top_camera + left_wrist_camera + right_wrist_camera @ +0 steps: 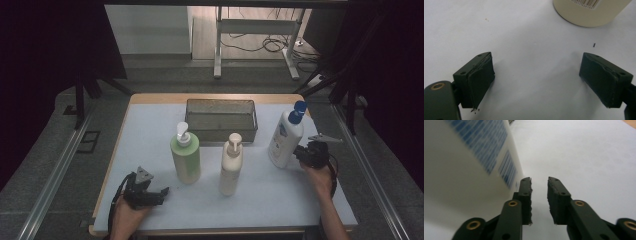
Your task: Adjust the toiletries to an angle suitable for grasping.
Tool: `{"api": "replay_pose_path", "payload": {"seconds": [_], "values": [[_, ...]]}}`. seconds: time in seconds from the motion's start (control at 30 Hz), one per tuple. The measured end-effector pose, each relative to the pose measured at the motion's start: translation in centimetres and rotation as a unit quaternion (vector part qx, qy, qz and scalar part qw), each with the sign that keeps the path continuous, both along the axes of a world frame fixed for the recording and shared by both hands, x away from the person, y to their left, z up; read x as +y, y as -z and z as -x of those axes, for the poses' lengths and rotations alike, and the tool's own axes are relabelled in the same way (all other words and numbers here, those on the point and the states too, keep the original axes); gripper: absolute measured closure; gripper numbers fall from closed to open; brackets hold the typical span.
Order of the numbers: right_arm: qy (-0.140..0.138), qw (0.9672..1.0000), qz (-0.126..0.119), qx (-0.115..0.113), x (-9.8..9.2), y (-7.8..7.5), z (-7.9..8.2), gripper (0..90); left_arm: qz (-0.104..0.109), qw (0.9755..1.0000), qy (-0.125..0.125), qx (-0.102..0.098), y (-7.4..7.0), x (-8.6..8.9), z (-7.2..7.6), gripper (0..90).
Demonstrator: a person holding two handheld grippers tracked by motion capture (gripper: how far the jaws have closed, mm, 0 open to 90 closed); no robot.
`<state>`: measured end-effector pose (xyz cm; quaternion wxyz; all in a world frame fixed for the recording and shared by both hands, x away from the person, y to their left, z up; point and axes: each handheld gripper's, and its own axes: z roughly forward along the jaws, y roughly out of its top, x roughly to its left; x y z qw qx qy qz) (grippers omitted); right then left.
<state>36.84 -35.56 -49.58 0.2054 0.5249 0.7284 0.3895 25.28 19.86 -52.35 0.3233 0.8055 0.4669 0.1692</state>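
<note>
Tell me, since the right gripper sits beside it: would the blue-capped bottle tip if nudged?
Probably. The blue-capped bottle is tall and narrow and already looks tilted, so a high push could topple it. Its smooth plastic wall may slip in the jaws. The right gripper stands slightly open beside it, gripping nothing.

High view: fixed camera above the near edge of the table (150, 125), facing forward and down; takes in the whole tabletop and the floor beyond it.

Left gripper view: rides on the left gripper (536, 75), very close to the white tabletop, aimed along its jaws. The base of the cream bottle (590, 12) sits at the top edge; same bottle stands mid-table in the high view (231, 167).

Right gripper view: rides on the right gripper (539, 197), low and near-level along its jaws. The white bottle with blue print (466, 170) is just beside the lens at left; shared with the high view (285, 140).
</note>
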Motion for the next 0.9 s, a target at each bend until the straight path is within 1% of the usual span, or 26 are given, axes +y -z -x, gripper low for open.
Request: {"api": "replay_pose_path", "payload": {"seconds": [0.07, 0.1, 0.13, 0.2, 0.23, 0.27, 0.33, 0.4, 0.47, 0.5, 0.57, 0.63, 0.67, 0.73, 0.8, 0.9], "values": [[-0.002, 1.0000, 0.006, -0.001, -0.2, 0.0, 0.7, 68.0, -0.001, 1.0000, 0.000, 0.000, 0.0, 0.0, 0.0, 12.1], [-0.002, 1.0000, 0.006, -0.001, -0.2, 0.0, 0.7, 68.0, -0.001, 1.0000, 0.000, 0.000, 0.0, 0.0, 0.0, 12.1], [-0.003, 1.0000, 0.009, -0.001, -0.5, -0.1, 1.6, 64.3, -0.001, 1.0000, 0.000, 0.000, 0.0, 0.0, 0.0, 12.1], [-0.001, 0.9999, 0.012, -0.001, -0.6, -0.2, 2.4, 60.9, -0.001, 1.0000, 0.000, 0.000, 0.0, 0.0, 0.0, 12.1], [-0.001, 0.9999, 0.012, -0.001, -0.6, -0.2, 2.4, 60.9, -0.001, 1.0000, 0.000, 0.000, 0.0, 0.0, 0.0, 12.1], [0.001, 0.9999, 0.013, -0.004, -0.8, -0.3, 3.2, 57.2, -0.001, 1.0000, 0.000, 0.000, 0.0, 0.0, 0.0, 12.1], [0.002, 0.9999, 0.013, -0.009, -1.0, -0.5, 3.9, 53.8, -0.001, 1.0000, 0.000, 0.000, 0.0, 0.0, 0.0, 12.1], [-0.002, 0.9999, 0.006, -0.011, -1.1, -0.8, 4.8, 50.3, -0.001, 1.0000, 0.000, 0.000, 0.0, 0.0, 0.0, 12.1], [-0.009, 0.9999, 0.002, -0.012, -1.1, -1.0, 5.3, 47.5, -0.001, 1.0000, 0.000, 0.000, 0.0, 0.0, 0.0, 12.1], [-0.009, 0.9999, 0.002, -0.012, -1.1, -1.0, 5.3, 47.5, -0.001, 1.0000, 0.000, 0.000, 0.0, 0.0, 0.0, 12.1], [-0.018, 0.9997, -0.002, -0.015, -0.9, -1.3, 6.1, 42.4, -0.001, 1.0000, 0.000, 0.000, 0.0, 0.0, 0.0, 12.1], [-0.022, 0.9996, 0.000, -0.017, -0.7, -1.4, 6.2, 41.1, -0.001, 1.0000, 0.000, 0.000, 0.0, 0.0, 0.0, 12.1], [-0.027, 0.9995, 0.000, -0.019, -0.4, -1.6, 6.5, 36.8, -0.001, 1.0000, 0.000, 0.000, 0.0, 0.0, 0.0, 12.1], [-0.031, 0.9993, -0.003, -0.019, 0.0, -1.8, 6.6, 35.8, -0.001, 1.0000, 0.000, 0.000, 0.0, 0.0, 0.0, 12.1], [-0.036, 0.9990, -0.004, -0.025, 0.5, -2.1, 6.7, 33.6, 0.000, 1.0000, 0.000, 0.001, 0.0, 0.0, 0.0, 12.1], [-0.043, 0.9985, 0.002, -0.035, 1.3, -2.5, 6.6, 30.7, -0.001, 1.0000, 0.000, 0.000, 0.0, 0.0, 0.0, 12.1]]}}
